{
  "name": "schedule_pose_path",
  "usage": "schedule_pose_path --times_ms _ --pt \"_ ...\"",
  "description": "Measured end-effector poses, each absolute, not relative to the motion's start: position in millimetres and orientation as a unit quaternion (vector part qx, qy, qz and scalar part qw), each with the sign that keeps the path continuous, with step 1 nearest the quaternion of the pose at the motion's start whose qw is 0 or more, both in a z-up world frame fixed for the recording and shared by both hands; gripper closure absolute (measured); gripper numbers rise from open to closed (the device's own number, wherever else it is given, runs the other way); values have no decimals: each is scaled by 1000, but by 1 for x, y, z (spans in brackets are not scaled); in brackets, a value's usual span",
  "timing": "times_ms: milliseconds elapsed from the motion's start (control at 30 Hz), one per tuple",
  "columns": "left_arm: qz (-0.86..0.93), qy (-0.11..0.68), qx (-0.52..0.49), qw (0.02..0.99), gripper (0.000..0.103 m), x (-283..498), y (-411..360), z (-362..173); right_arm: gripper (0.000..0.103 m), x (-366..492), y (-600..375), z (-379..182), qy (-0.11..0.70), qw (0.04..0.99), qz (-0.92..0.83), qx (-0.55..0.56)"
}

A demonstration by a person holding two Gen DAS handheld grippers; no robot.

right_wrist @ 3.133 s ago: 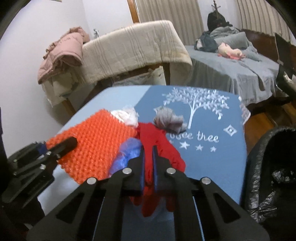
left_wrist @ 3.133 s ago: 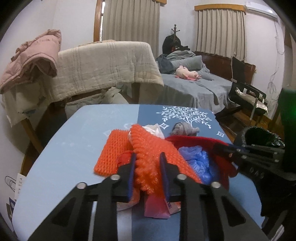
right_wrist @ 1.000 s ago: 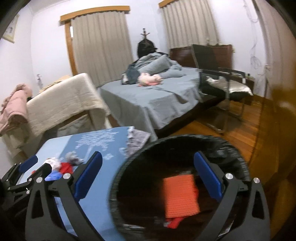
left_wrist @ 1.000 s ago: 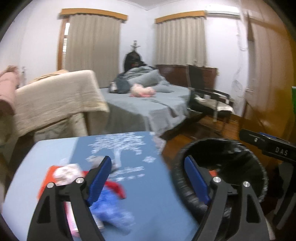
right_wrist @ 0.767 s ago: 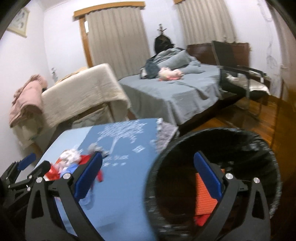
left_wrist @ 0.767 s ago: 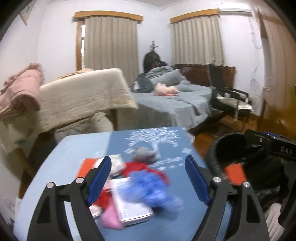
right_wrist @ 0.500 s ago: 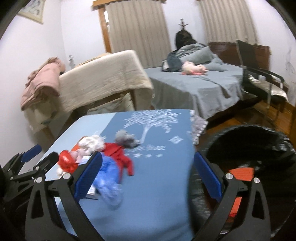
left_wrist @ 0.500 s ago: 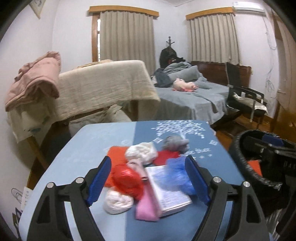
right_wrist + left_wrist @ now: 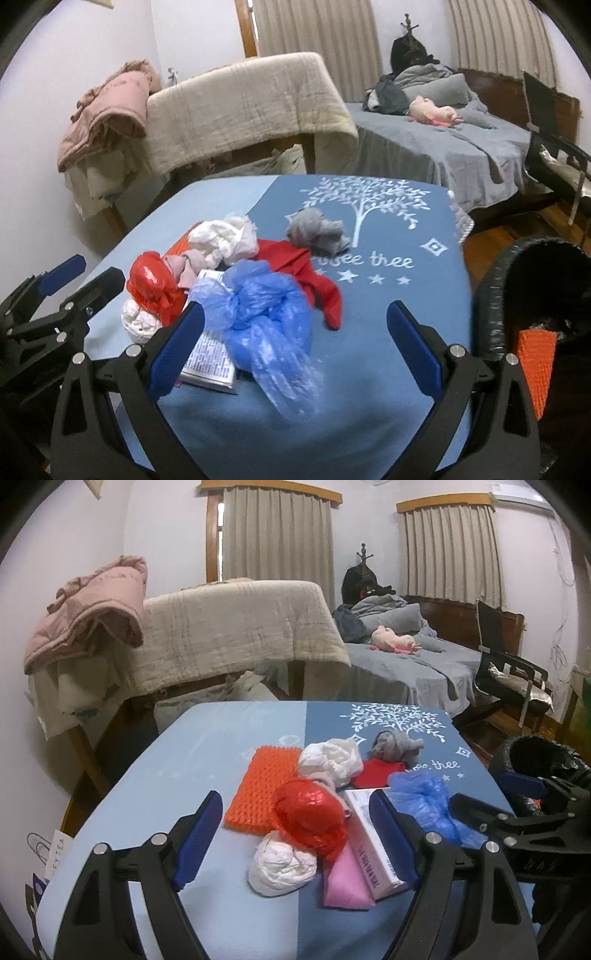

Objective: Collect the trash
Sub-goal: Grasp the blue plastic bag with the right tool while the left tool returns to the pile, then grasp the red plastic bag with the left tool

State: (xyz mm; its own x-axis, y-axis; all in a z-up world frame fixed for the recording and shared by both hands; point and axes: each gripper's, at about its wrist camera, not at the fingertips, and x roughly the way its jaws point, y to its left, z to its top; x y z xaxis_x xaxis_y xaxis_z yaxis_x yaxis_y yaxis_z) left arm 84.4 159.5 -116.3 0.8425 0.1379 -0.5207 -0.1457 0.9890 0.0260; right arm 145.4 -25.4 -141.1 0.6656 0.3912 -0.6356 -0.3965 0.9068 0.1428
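Note:
A heap of trash lies on the blue table [image 9: 207,746]: an orange foam net [image 9: 260,788], a red plastic bag [image 9: 310,818], white crumpled wads [image 9: 282,864], a white box [image 9: 369,834], a blue plastic bag [image 9: 266,314], a red cloth [image 9: 310,280] and a grey wad [image 9: 316,230]. My left gripper [image 9: 295,834] is open and empty, just in front of the red bag. My right gripper [image 9: 295,350] is open and empty, over the blue bag. The black-lined bin [image 9: 532,295] stands to the right of the table and holds an orange net [image 9: 535,362].
A chair draped with a beige blanket [image 9: 236,627] and pink jacket [image 9: 92,605] stands behind the table. A grey bed [image 9: 413,664] and a black chair [image 9: 509,672] are further back on the right.
Both grippers have swung from over the bin back left to the table. The orange net and red piece they held 3 seconds ago now lie in the bin. Both jaws stand open.

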Motion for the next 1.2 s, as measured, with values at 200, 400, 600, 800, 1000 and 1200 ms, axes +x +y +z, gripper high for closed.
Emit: schedule_pose_path --times_ms 200,400,600,800,1000,1200 --pt "85 274 -12 958 23 84 172 -120 13 154 -11 -154 363 904 225 -12" --pt "84 275 -16 958 23 84 176 -122 44 159 1 -167 395 884 250 -17" --pt "81 278 -20 957 23 86 174 -123 58 158 -5 -166 395 881 258 -12" --pt "72 283 -23 956 23 92 169 -124 60 152 -14 -151 377 890 256 -6" --pt "70 292 -15 954 24 105 160 -131 60 152 -27 -137 362 898 250 3" --pt "67 309 -10 949 47 120 158 -143 60 153 -33 -136 361 900 245 4"
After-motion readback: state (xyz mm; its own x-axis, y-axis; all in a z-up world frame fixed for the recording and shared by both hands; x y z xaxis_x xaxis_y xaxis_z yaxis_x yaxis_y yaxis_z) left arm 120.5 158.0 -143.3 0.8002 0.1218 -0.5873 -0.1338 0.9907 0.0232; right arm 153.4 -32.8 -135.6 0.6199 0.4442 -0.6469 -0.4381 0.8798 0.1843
